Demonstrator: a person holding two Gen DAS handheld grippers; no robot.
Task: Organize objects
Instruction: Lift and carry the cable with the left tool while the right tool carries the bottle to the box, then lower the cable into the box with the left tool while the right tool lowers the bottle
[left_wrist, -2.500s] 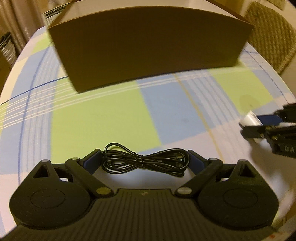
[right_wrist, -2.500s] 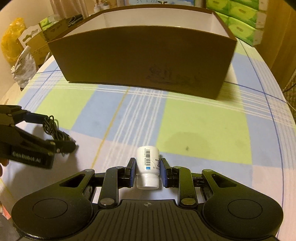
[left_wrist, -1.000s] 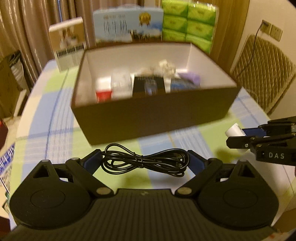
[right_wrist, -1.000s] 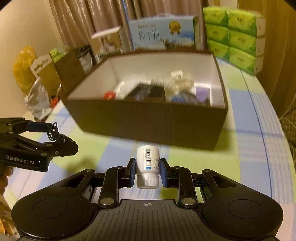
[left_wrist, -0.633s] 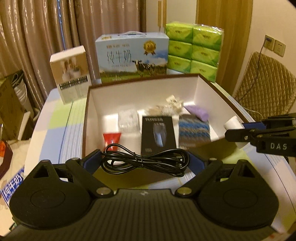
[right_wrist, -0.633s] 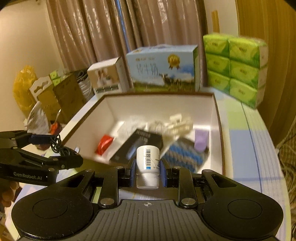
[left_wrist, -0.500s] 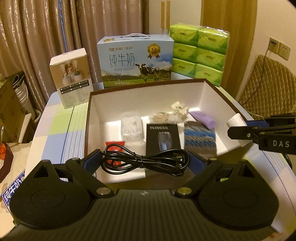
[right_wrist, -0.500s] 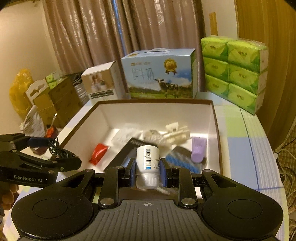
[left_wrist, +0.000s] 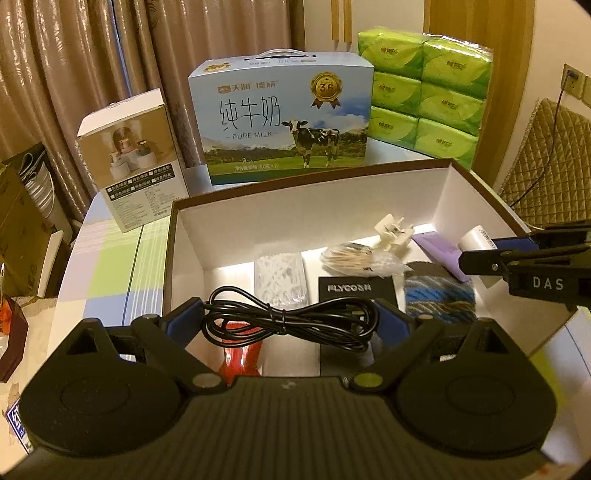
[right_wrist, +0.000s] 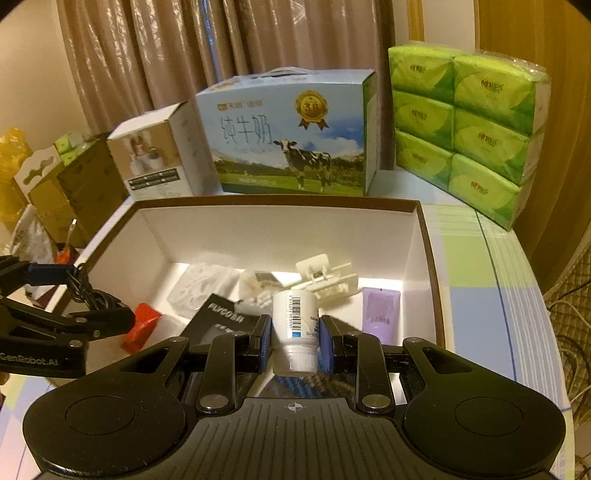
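My left gripper (left_wrist: 288, 319) is shut on a coiled black cable (left_wrist: 288, 321) and holds it above the near left part of the open brown box (left_wrist: 310, 206). My right gripper (right_wrist: 294, 332) is shut on a small white bottle (right_wrist: 294, 325) with a barcode label, held above the box's near right part. The right gripper also shows in the left wrist view (left_wrist: 491, 254), and the left gripper in the right wrist view (right_wrist: 92, 302). In the box lie a black Flyco box (left_wrist: 354, 291), a red tube (right_wrist: 142, 325), a purple packet (right_wrist: 380, 310), a blue knit cloth (left_wrist: 439, 299), white clips and cotton swabs.
Behind the brown box stand a blue milk carton (left_wrist: 284, 118), a small white product box (left_wrist: 133, 158) and stacked green tissue packs (left_wrist: 424, 96). The checked tablecloth (right_wrist: 487, 277) shows right of the box. Cardboard boxes (right_wrist: 74, 188) stand off the table's left side.
Both grippers rose from the table and moved forward over the box's near wall with their loads. The box's inside came into view.
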